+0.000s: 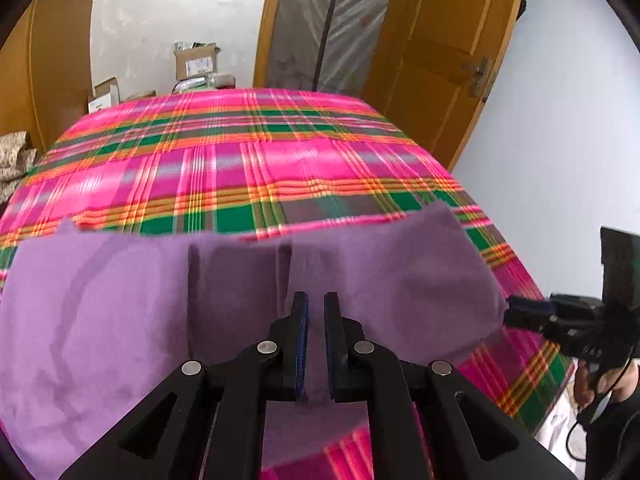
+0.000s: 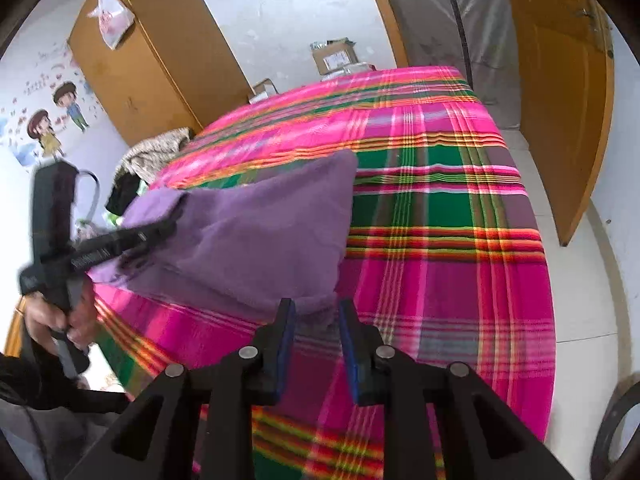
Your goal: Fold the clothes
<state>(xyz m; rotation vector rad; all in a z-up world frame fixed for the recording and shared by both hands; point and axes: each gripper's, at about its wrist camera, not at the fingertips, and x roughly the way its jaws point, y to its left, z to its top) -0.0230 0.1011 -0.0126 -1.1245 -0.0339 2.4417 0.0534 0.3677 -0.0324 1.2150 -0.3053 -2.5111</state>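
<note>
A purple fleece garment [image 1: 120,312] lies folded across the near part of a pink plaid bed [image 1: 240,160]. My left gripper [image 1: 316,308] is shut on the garment, and purple cloth fills the narrow gap between its blue pads. From the right wrist view, the left gripper [image 2: 170,226] reaches the garment's [image 2: 260,232] left edge. My right gripper [image 2: 317,310] is shut on the garment's near right corner, which tapers in between the fingers. In the left wrist view the right gripper [image 1: 514,312] sits at the cloth's right edge. The garment's far corner stands up off the bed.
A wooden door [image 1: 440,60] stands open at the right. Cardboard boxes [image 1: 196,62] sit beyond the bed's far end, beside a wooden wardrobe [image 2: 152,64]. Crumpled clothes [image 2: 152,156] lie at the bed's left side. A hand [image 2: 60,320] holds the left gripper's handle.
</note>
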